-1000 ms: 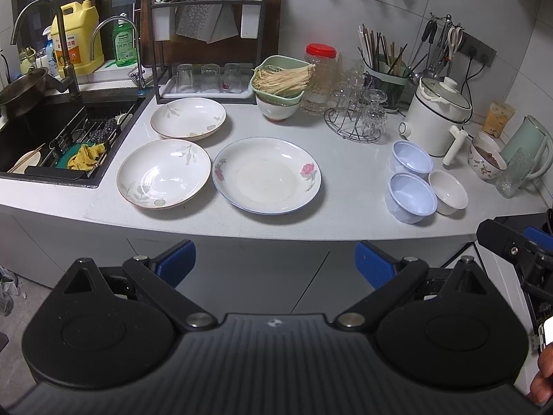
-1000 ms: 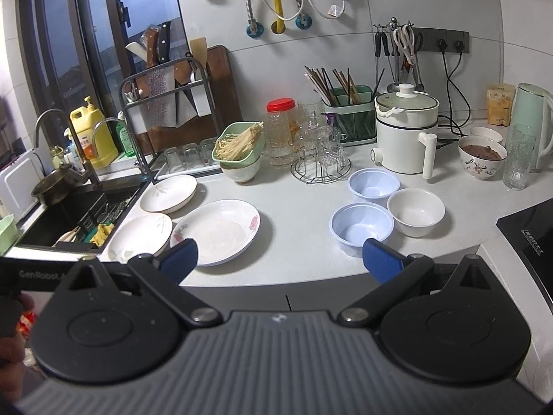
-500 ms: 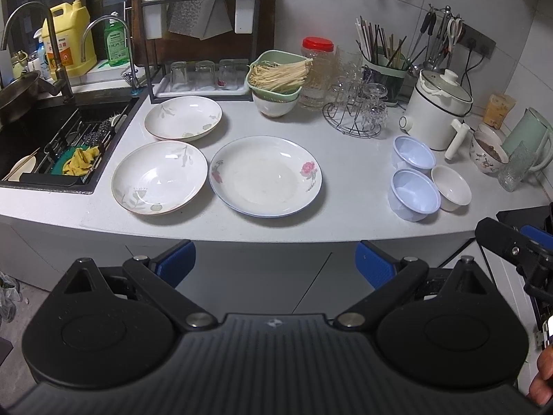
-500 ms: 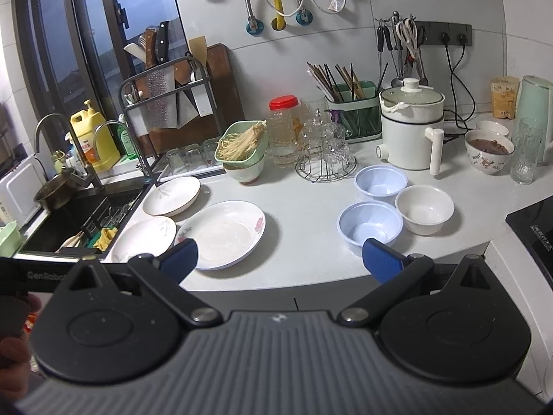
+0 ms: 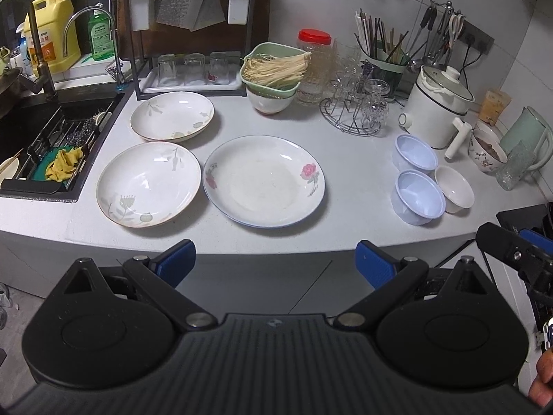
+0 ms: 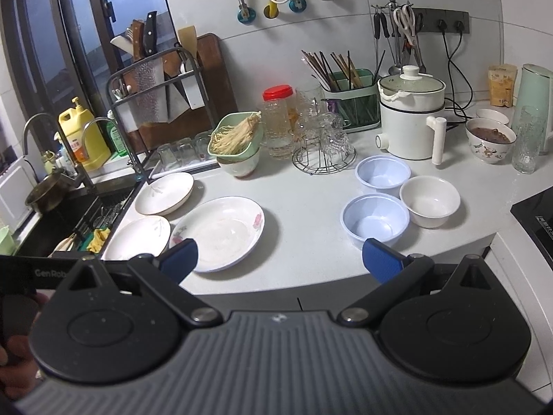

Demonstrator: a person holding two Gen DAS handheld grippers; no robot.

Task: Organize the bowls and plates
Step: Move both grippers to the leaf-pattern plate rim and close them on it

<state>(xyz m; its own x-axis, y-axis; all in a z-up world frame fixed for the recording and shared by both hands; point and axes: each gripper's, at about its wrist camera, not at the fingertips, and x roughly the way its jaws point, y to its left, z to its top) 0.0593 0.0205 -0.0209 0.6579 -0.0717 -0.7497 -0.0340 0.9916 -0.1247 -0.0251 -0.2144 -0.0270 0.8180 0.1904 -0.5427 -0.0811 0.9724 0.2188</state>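
Left wrist view is showing the left hand-held gripper [image 5: 274, 263] hanging spread and empty at lower centre, the right hand-held gripper [image 6: 280, 259] likewise, so stacking probably is starting best by sliding under the rose plate [image 5: 264, 180] rim at mid-frame on the surface [image 5: 352, 180].

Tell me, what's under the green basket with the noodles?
A white bowl sits under the green basket, holding it up. The basket covers the bowl's inside, so what's in it can't be seen.
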